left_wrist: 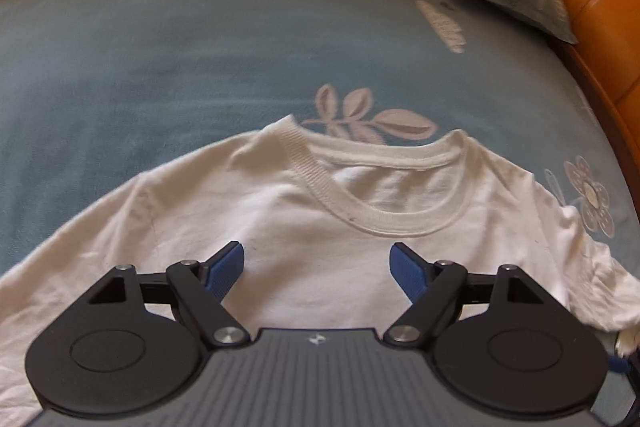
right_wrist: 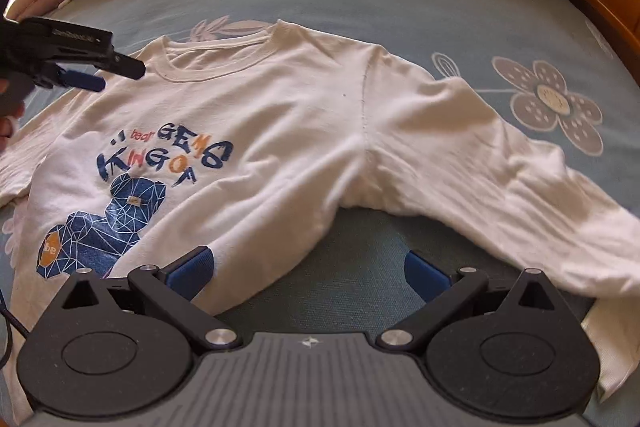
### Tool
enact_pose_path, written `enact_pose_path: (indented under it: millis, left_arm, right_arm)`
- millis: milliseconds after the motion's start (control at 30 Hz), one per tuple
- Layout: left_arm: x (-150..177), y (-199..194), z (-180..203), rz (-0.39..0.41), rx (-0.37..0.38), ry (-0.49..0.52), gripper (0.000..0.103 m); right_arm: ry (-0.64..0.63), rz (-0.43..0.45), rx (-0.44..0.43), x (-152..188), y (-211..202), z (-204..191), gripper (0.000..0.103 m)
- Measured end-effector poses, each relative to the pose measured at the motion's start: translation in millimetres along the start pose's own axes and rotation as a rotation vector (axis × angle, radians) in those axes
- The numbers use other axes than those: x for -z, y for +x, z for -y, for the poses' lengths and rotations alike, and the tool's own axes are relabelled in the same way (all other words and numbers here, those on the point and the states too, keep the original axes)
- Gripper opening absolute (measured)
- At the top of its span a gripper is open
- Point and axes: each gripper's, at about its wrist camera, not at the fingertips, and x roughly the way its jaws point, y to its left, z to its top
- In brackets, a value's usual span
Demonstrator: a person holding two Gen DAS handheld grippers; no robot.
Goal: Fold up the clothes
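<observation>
Left wrist view: the left gripper (left_wrist: 318,269) is held released, empty, above the shirt (left_wrist: 280,211) spread on the bed (left_wrist: 160,59).

Right wrist view: the right gripper (right_wrist: 310,273) is released, empty, beside the armpit. Thin, limp cotton is judged; the sleeve (right_wrist: 520,187) hem should be pinched.

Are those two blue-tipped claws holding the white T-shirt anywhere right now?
No. The left gripper and the right gripper both stand open and empty above the white T-shirt, which lies flat on the bed.
</observation>
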Motion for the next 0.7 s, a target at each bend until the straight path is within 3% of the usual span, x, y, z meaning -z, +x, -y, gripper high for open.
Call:
enact_pose_path:
  millis: [100,167,300,433,533,700]
  left_arm:
    - [-16.2,9.6,-19.3,0.025,-0.021,-0.081,0.083]
    - [-34.3,15.1,-27.2,0.044,-0.124,-0.093,0.083]
    - [-59.1,15.0,-43.2,0.059,-0.119,-0.168,0.083]
    - [-52.0,-6.3,-17.9,0.037,-0.075,-0.070,0.083]
    - [-28.8,-11.7,2.3,-0.027,-0.009,0.003,0.086]
    - [9.6,-0.4,23.4,-0.118,0.011,0.102,0.086]
  right_arm:
    - [0.044,-0.015,-0.002,4.6,5.3,5.8,0.103]
    - [0.088,-0.029,-0.010,8.6,9.3,11.5,0.103]
    - [0.138,-0.046,-0.002,16.9,16.7,19.1,0.103]
    - [0.151,-0.060,0.014,15.1,20.3,17.7,0.103]
    - [0.162,-0.076,0.032,11.9,23.4,15.9,0.103]
    - [0.129,-0.096,0.070,9.5,27.4,8.5,0.103]
